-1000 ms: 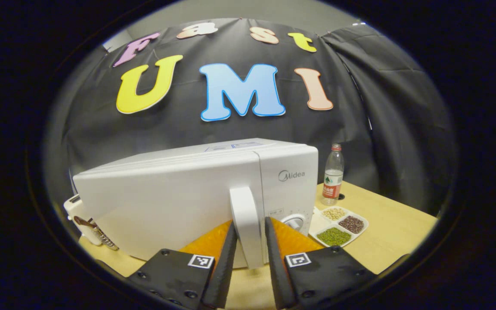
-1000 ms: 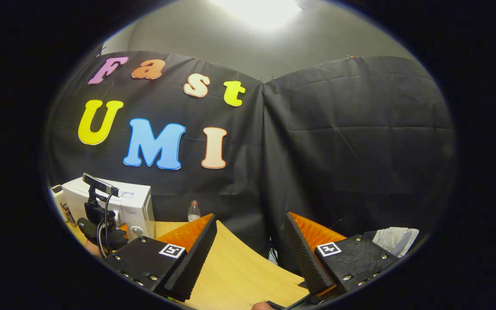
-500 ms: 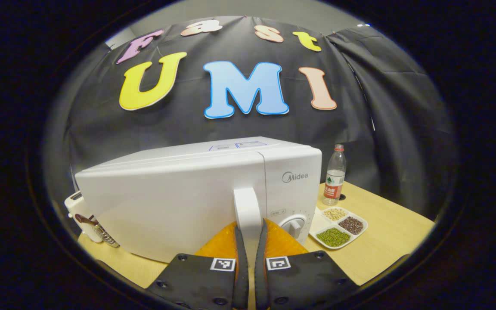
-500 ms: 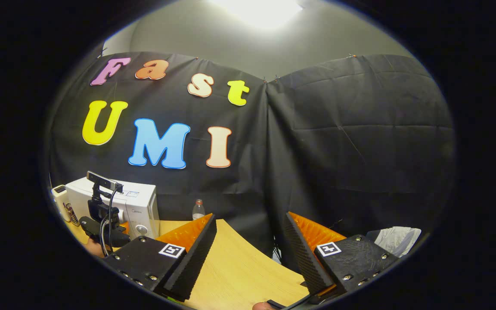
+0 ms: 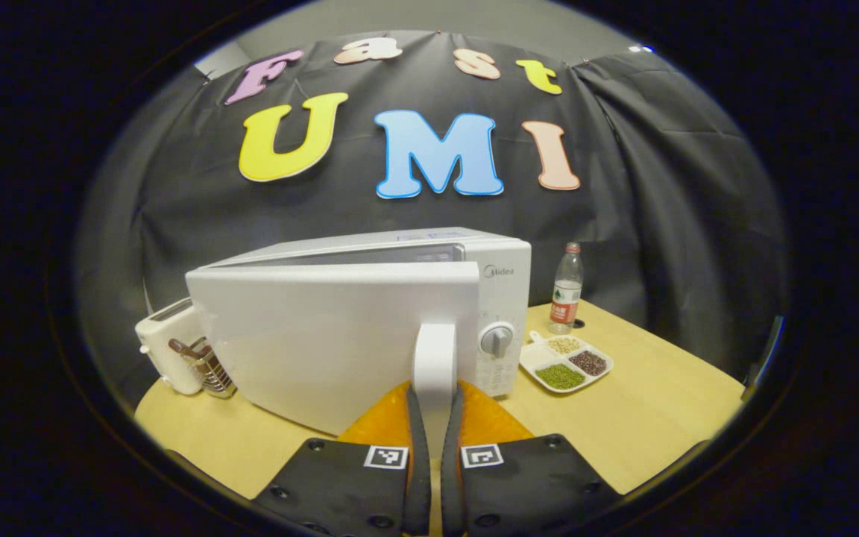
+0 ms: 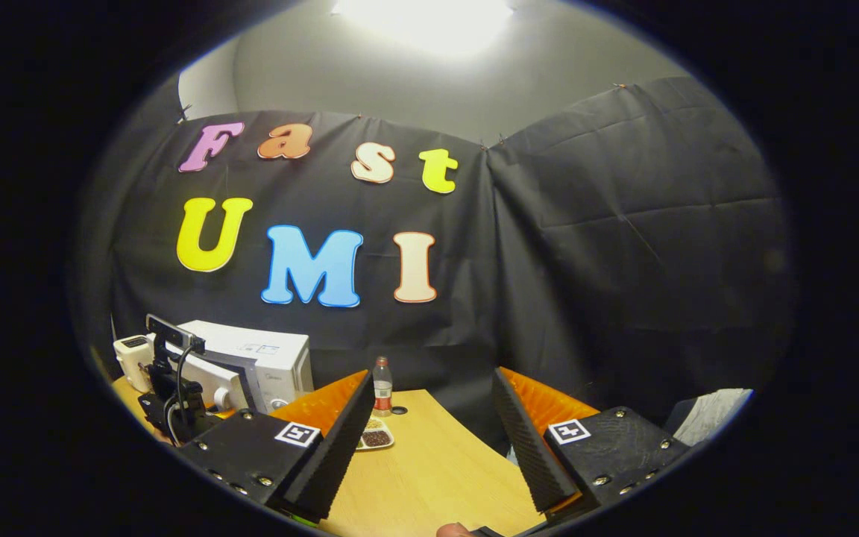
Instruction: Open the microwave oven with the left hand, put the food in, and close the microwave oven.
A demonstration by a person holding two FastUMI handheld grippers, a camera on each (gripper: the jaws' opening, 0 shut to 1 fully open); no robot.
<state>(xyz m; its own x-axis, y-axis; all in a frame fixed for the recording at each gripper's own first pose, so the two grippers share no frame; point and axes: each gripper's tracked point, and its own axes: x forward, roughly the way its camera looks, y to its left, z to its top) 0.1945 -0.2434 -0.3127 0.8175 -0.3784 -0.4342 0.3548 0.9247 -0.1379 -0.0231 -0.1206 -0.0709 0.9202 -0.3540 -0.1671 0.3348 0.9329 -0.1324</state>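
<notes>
The white microwave (image 5: 502, 294) stands on the wooden table (image 5: 646, 418). Its door (image 5: 325, 335) is swung partly open, with a dark gap along the top. My left gripper (image 5: 433, 421) is shut on the door's vertical white handle (image 5: 435, 358). A white divided tray of beans (image 5: 565, 362), the food, lies to the right of the microwave. In the right gripper view my right gripper (image 6: 429, 436) hangs open above the table (image 6: 429, 470), holding nothing. Far to its left there are the microwave (image 6: 273, 358), the left gripper (image 6: 176, 391) and the tray (image 6: 376, 436).
A clear plastic bottle (image 5: 567, 287) stands behind the tray, also the bottle (image 6: 382, 386) in the right gripper view. A cream toaster (image 5: 172, 358) sits left of the microwave. Something white and crumpled (image 6: 713, 414) lies beyond the table's right edge.
My left gripper closed on the door handle and has pulled back, swinging the door partly open. The right gripper stayed open and drifted back, bringing bottle and tray into its view.
</notes>
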